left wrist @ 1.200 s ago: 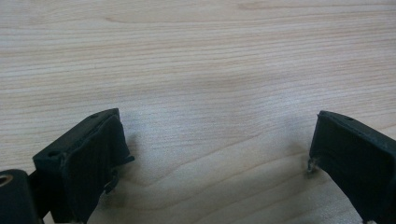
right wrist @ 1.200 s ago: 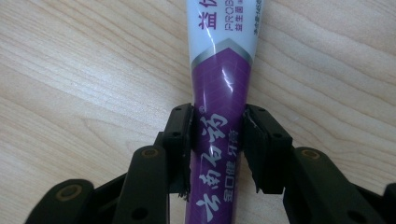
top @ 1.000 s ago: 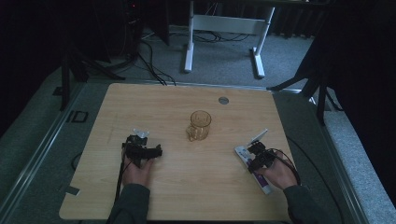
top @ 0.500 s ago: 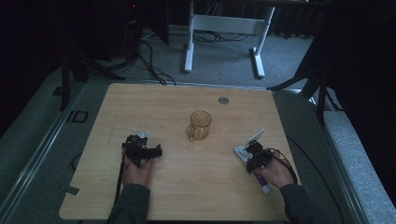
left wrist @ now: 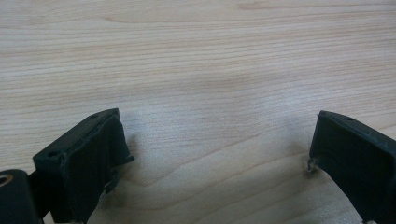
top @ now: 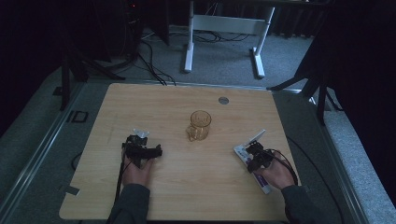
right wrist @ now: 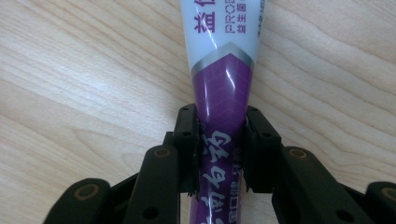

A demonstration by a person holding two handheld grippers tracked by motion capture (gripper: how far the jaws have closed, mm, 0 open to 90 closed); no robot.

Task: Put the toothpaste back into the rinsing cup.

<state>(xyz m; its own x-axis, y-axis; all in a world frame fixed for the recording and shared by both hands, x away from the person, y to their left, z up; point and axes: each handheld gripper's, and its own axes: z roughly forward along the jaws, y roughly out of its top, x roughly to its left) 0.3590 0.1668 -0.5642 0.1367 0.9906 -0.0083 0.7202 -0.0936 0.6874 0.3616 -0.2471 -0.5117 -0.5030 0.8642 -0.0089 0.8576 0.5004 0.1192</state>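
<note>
The right hand-held gripper has just been closing its jaws, and they now pinch a purple-and-white tube from both sides, the pads pressed against its purple part. The tube lies flat on the tabletop at the right front, running slantwise from the person's right hand toward the middle; in the high view its white end sticks out beyond the gripper and its other end shows beside the hand. In the right gripper view the white part carries printed characters and widens away from the jaws. The left hand-held gripper rests on the tabletop at the left front, held by the left hand; in the left gripper view its jaws stand spread wide with bare wood between them. A glass mug of amber tint stands upright near the middle of the tabletop, between the two grippers and farther back, apart from both. A small round grey disc sits in the tabletop near its far edge.
</note>
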